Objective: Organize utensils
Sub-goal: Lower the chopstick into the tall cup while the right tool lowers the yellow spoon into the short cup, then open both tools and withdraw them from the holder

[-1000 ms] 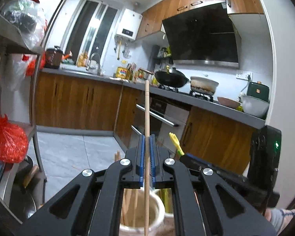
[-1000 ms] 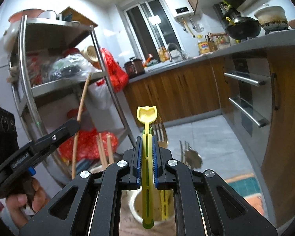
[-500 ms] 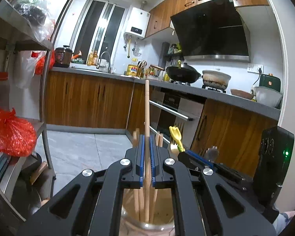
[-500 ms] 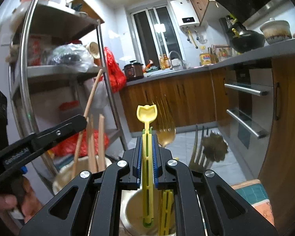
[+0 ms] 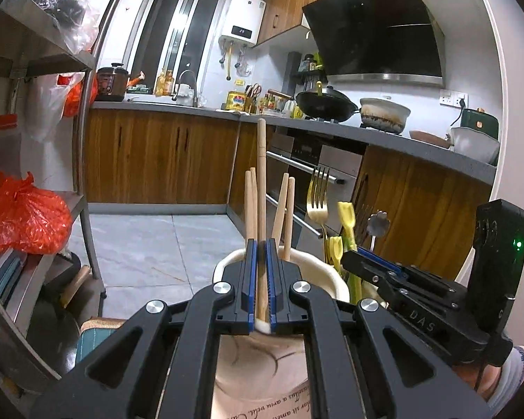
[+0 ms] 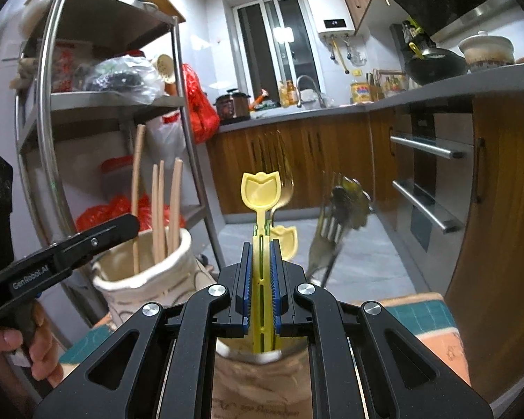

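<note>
Both utensils are partway into their holders, so the step in hand is the drop-off. The left gripper (image 5: 261,279) is clamped tight on a long wooden chopstick (image 5: 261,174), held upright with its lower end inside the cream ceramic pot (image 5: 332,281), among the shorter chopsticks (image 5: 284,209) that stand there. The right gripper (image 6: 261,279) is closed on the slotted handle of a yellow tulip-shaped spoon (image 6: 261,192), whose bottom end sits inside the rim of a second pot (image 6: 262,358); a gold fork (image 5: 317,202) and a flower-headed utensil (image 6: 353,202) stand in that pot too. How near either tip is to the pot floor is hidden, so I cannot tell. The next move, as I judge it, calls for lowering a little further if needed, then opening each pair of jaws and lifting straight up so nothing gets dragged out
</note>
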The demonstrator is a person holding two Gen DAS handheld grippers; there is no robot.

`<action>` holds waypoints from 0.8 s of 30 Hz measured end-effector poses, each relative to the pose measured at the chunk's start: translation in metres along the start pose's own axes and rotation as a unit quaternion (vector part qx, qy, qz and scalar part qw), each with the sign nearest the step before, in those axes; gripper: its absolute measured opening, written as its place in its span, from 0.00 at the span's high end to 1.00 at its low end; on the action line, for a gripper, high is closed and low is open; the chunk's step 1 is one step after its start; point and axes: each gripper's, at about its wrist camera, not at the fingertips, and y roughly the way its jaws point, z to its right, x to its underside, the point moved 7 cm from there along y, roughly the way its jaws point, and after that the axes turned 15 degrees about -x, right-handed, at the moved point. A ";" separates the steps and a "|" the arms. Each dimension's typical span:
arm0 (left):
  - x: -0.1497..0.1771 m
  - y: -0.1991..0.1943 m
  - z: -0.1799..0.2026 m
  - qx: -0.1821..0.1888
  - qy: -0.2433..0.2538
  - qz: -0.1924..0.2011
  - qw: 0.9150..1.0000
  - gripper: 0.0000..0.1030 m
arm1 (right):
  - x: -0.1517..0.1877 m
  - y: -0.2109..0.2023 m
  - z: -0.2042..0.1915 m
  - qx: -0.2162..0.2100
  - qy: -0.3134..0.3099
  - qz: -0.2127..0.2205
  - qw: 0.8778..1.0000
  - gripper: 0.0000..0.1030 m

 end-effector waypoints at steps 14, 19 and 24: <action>-0.003 -0.012 0.005 -0.011 0.022 -0.004 1.000 0.89 | 0.001 -0.015 0.011 0.025 0.024 -0.003 0.999 0.79; -0.001 -0.029 0.008 -0.008 0.036 -0.003 0.999 0.89 | 0.001 -0.040 0.005 0.032 0.018 -0.008 0.999 0.79; 0.019 -0.052 0.012 -0.005 0.065 -0.015 0.998 0.89 | 0.015 -0.064 -0.003 0.031 0.010 -0.039 0.999 0.79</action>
